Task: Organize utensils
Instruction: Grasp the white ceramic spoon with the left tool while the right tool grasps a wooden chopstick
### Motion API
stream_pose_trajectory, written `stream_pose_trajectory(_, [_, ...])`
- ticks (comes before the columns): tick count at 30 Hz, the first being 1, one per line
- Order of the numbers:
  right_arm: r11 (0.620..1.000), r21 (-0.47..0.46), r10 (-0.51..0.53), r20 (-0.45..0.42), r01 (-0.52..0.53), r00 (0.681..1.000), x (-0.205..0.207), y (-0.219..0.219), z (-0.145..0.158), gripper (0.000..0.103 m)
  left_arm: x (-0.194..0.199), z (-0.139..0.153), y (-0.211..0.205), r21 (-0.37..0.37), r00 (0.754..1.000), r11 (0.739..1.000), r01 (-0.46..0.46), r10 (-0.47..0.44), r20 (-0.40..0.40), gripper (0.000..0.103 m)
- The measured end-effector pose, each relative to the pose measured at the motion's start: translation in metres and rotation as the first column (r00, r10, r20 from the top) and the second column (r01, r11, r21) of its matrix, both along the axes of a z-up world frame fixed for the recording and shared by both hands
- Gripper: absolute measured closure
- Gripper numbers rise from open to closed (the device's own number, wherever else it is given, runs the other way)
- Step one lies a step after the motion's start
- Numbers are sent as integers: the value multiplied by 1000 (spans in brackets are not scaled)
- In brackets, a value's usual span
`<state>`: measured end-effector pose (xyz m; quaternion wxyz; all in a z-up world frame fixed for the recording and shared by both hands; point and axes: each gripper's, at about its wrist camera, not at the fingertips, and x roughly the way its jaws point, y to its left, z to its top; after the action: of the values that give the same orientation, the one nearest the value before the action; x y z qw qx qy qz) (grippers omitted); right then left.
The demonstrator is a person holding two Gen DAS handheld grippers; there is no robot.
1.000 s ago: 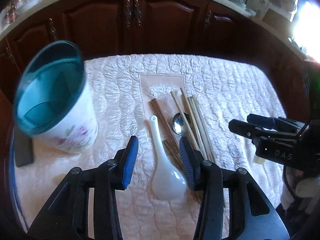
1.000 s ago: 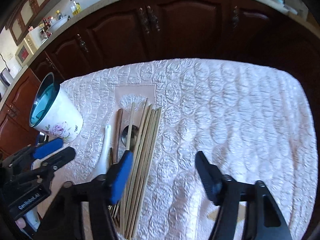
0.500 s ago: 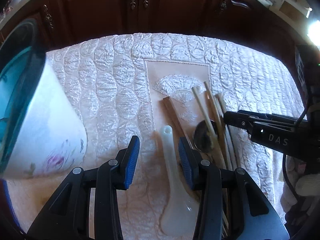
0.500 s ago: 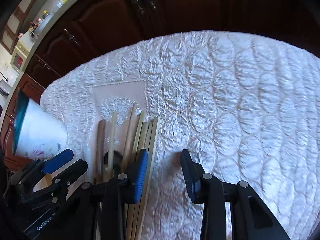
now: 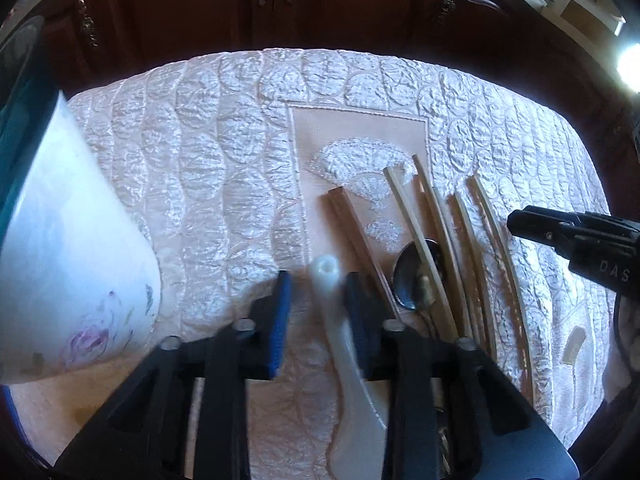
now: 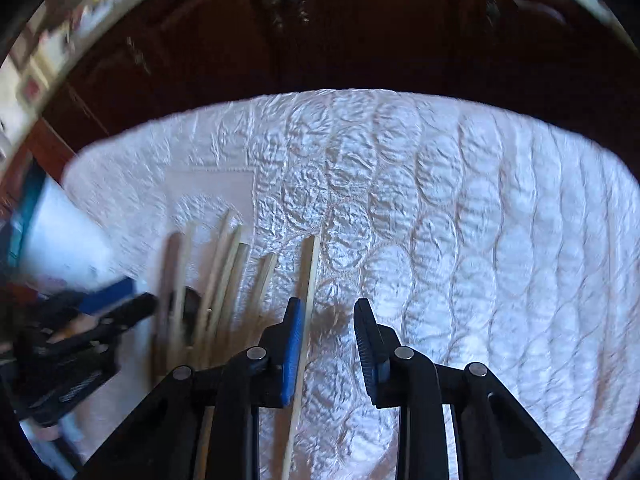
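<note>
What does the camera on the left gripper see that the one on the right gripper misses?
Only the left wrist view shows the white ceramic spoon between the left gripper, whose jaws have just been closing, pads not pressing.

Only the right wrist view shows the right gripper astride the outermost chopstick, a gap beside it.

Both show the chopsticks, metal spoon, floral cup and quilted cloth.

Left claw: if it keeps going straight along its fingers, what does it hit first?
Most likely the white ceramic spoon: its handle lies between the left claw fingers, which have just been closing; contact isn't clear.
</note>
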<state>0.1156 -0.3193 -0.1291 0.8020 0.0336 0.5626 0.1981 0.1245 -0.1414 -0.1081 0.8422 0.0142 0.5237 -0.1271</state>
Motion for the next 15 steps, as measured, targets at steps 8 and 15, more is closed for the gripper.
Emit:
stream_pose_trajectory(8, [999, 52, 0, -26, 1, 1000, 14, -11, -4, 77, 11, -3, -6, -32, 1000, 999, 5, -5, -14, 91])
stream_pose_trajectory(15, [993, 115, -6, -27, 9, 1000, 21, -6, -7, 97, -13, 25, 11, -115, 1000, 993, 26, -25, 10, 92])
